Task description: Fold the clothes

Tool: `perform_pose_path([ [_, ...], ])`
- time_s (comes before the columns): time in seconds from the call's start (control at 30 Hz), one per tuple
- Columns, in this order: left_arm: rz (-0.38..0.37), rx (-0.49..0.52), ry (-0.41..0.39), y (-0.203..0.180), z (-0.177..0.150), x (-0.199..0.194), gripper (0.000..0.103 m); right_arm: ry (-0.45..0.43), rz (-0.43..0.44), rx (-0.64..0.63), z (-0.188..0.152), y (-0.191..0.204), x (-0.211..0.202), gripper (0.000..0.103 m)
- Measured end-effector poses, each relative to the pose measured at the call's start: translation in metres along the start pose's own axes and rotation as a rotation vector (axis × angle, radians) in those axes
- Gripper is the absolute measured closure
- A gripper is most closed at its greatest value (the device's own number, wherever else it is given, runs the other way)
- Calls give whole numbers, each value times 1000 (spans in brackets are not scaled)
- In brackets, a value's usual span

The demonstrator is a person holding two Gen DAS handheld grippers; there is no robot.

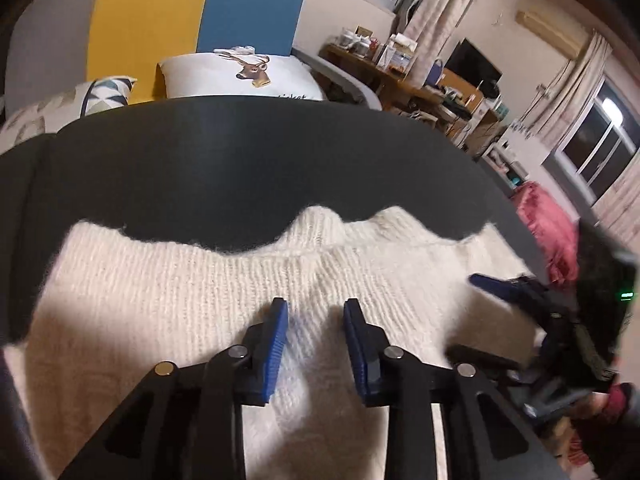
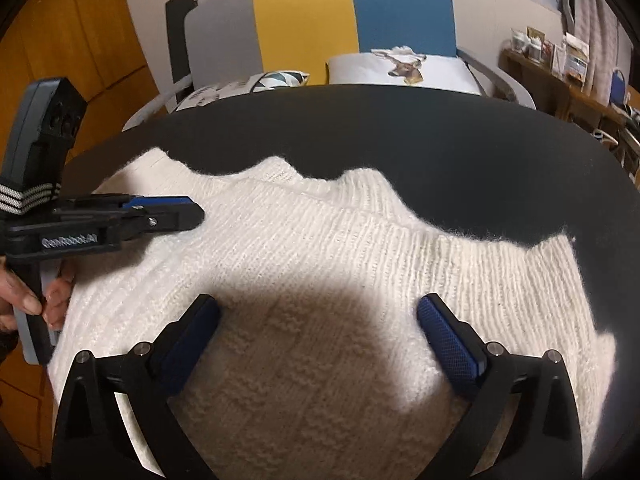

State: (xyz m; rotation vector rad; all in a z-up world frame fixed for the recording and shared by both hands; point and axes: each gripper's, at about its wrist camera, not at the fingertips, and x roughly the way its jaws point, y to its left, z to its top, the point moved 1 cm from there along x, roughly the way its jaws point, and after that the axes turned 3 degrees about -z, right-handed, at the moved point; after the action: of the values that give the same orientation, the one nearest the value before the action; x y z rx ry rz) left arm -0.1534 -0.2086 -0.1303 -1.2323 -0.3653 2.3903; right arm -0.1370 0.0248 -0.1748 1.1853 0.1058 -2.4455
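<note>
A cream knitted sweater [image 2: 312, 280] lies spread across the near edge of the dark tabletop [image 2: 400, 132], both hand-held grippers above it, the right [image 2: 318, 314] released wide, the left [image 1: 316, 334] parted, gripping nothing.

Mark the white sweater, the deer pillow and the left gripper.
white sweater [image 2: 320, 240]: right wrist view, ribbed knit below the collar.
deer pillow [image 1: 248, 76]: left wrist view, printed front.
left gripper [image 1: 316, 346]: left wrist view, gap between fingertips.
</note>
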Motion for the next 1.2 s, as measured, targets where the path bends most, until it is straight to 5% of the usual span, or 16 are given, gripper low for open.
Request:
perform_pose_path([
  [0.2,63,-172,-128,74,-28,-79,66,-3,15,-7,1,-2,3,1],
  [0.4,-31,-327,-76,128,-56,-94,64,-7,29,-15,2,-5,6,0],
  [0.57,-74,-235,-55,117,-45,-79,60,-8,29,-16,2,-4,5,0],
  [0.83,5,-157,-86,106,-32,-88,56,-9,19,-11,1,-3,4,0],
  [1.03,-49,-78,-34,91,-30,-76,57,-10,17,-10,-1,-1,3,0],
  [1.07,-35,-87,-18,92,-29,-70,60,-10,17,-10,-1,-1,2,0],
  [1.13,-8,-104,14,94,-27,-59,88,-11,17,-10,-1,-1,2,0],
  [1.2,-6,-146,10,101,-26,-53,96,-11,17,-10,-1,-1,2,0],
])
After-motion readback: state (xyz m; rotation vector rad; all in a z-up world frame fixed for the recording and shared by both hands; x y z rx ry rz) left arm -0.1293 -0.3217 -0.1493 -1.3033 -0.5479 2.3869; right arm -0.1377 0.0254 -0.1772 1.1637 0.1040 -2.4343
